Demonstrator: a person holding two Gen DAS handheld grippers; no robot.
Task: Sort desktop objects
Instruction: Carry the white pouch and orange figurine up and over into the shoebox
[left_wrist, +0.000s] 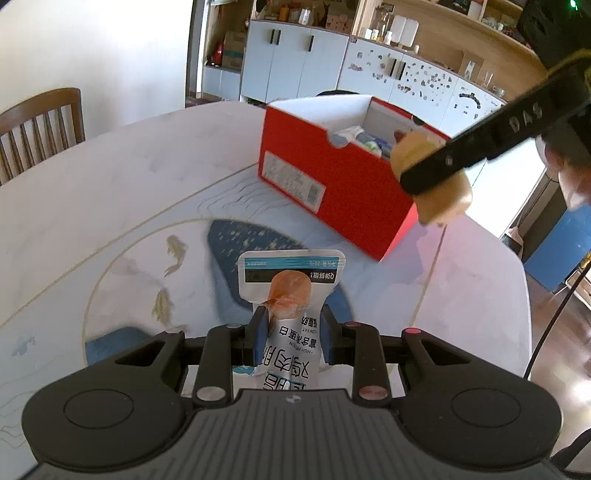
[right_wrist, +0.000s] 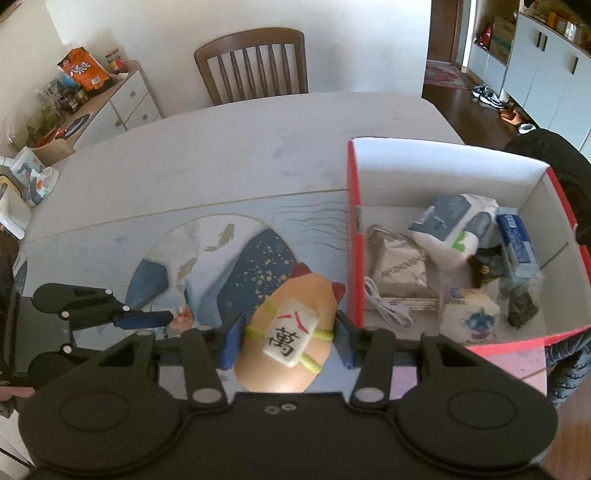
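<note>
Holding packets and cable, red box (right_wrist: 436, 236), left claw (left_wrist: 291, 328) gripping pouch (left_wrist: 291, 295), right claw (right_wrist: 288, 338) gripping toy (right_wrist: 291, 332)

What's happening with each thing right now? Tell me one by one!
Snack packet: lifted off the table, pinched in the left gripper.
Toy with the tile: held up by the right gripper, not in the box yet.
Red box: open on top, partly filled with packets and a white cable.
Table: box standing on it.
Chair: empty, pushed in.
</note>
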